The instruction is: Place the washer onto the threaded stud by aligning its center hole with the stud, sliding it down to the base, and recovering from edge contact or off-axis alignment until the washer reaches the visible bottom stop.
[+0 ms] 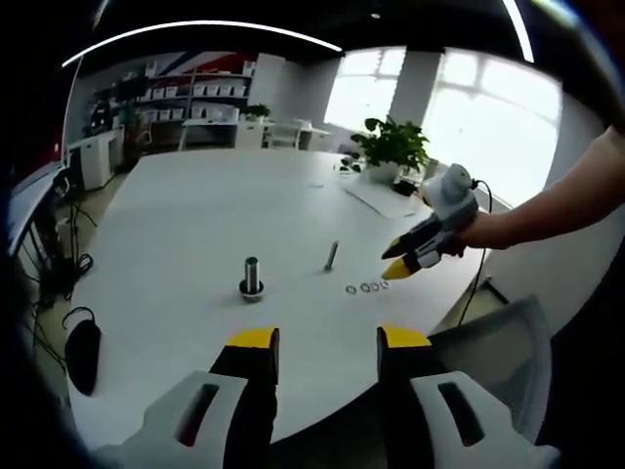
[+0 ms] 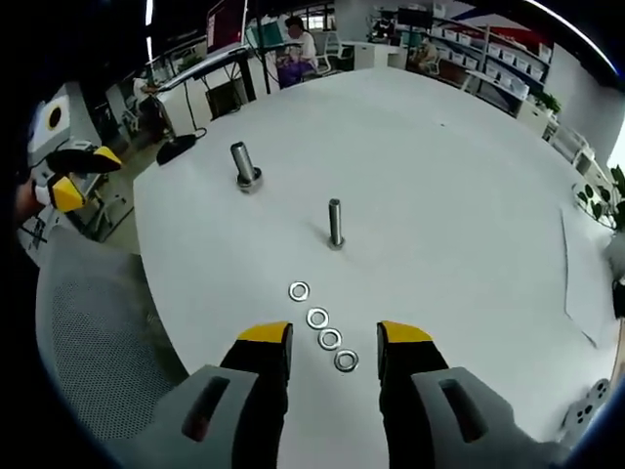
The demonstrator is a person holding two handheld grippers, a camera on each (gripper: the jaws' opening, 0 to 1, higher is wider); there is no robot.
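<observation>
Clearly the right gripper (image 2: 332,337) is the nearer one: 4 flat silver metal washers (image 2: 318,318) lie in a slanted row at lower centre of the right gripper view, between and just ahead of its spread, empty jaws. Beyond them, mid-frame, stands the slim upright grey threaded stud (image 2: 335,223). The left gripper (image 1: 328,342) is also spread, well apart.

Open-plan office, large white table (image 1: 195,215), storage shelves (image 1: 195,98), potted plant (image 1: 391,147), mesh chair (image 2: 98,332)

I count four steel washers (image 2: 318,318) lying flat in a row; bare threaded stud (image 2: 335,223) upright just beyond.
</observation>
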